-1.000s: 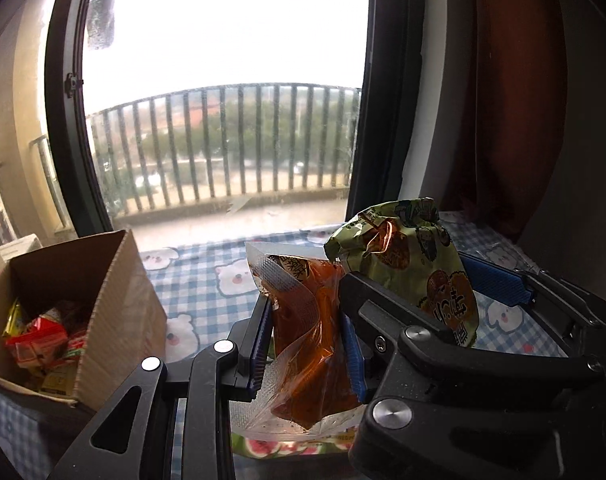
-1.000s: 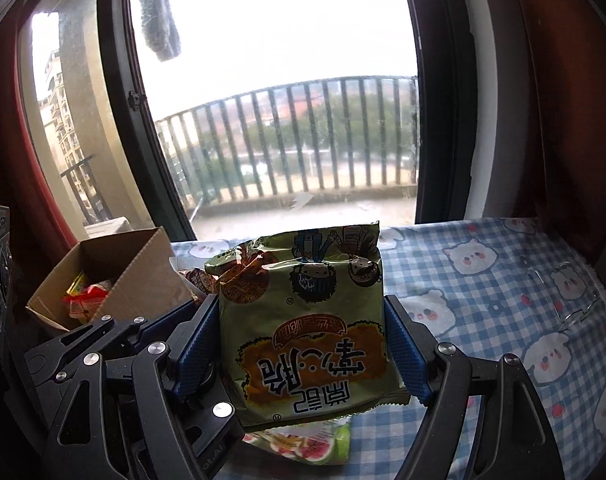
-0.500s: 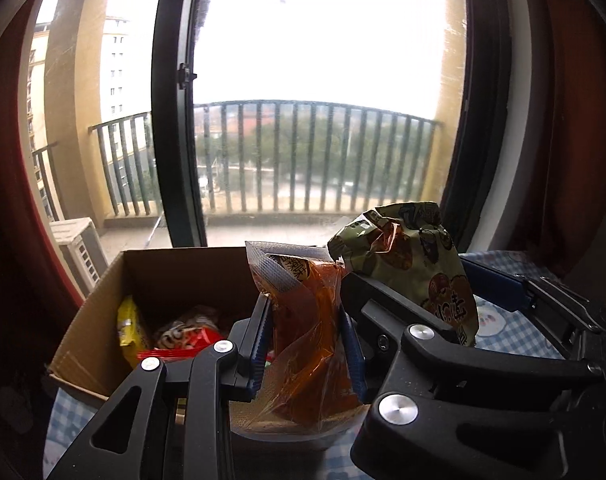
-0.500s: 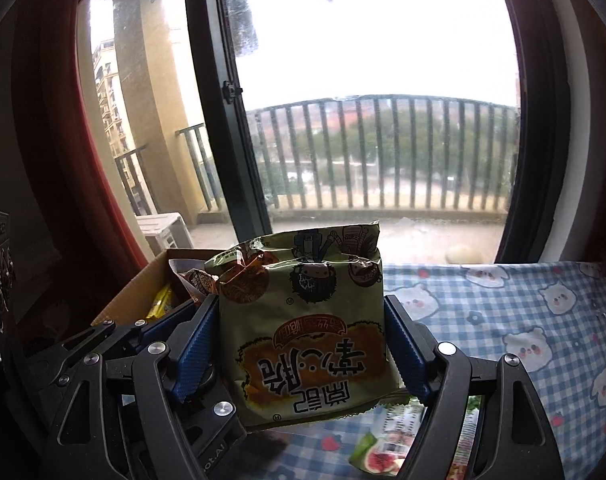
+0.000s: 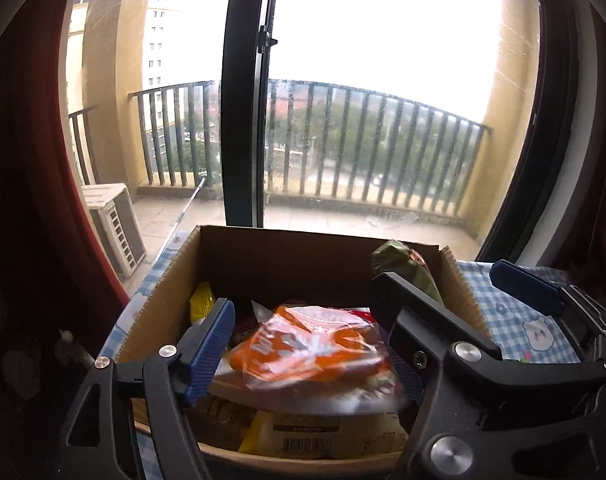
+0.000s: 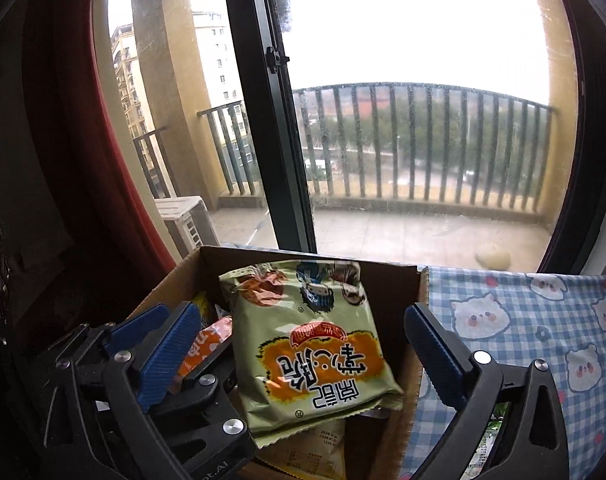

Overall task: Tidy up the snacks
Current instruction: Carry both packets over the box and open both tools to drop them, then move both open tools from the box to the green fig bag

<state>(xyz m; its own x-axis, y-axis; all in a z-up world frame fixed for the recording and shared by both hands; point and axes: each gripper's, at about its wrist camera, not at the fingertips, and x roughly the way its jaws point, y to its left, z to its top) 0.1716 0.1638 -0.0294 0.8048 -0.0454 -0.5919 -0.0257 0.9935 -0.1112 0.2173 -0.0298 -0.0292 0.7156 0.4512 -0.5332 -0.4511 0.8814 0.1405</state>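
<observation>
Right wrist view is showing the green snack packet [image 6: 311, 344] dropping into the cardboard box [image 6: 387, 276] as the right gripper [image 6: 299, 344] and left gripper [image 5: 307, 344], releasing the orange packet [image 5: 307, 352], are opening; both should be clearing the rim before withdrawing

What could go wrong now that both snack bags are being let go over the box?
The green bag is between the right gripper's opening jaws, close to the cardboard box's right wall; it might catch on the edge. The orange bag, between the left gripper's opening jaws, lands on an already heaped pile and might slide off.
</observation>
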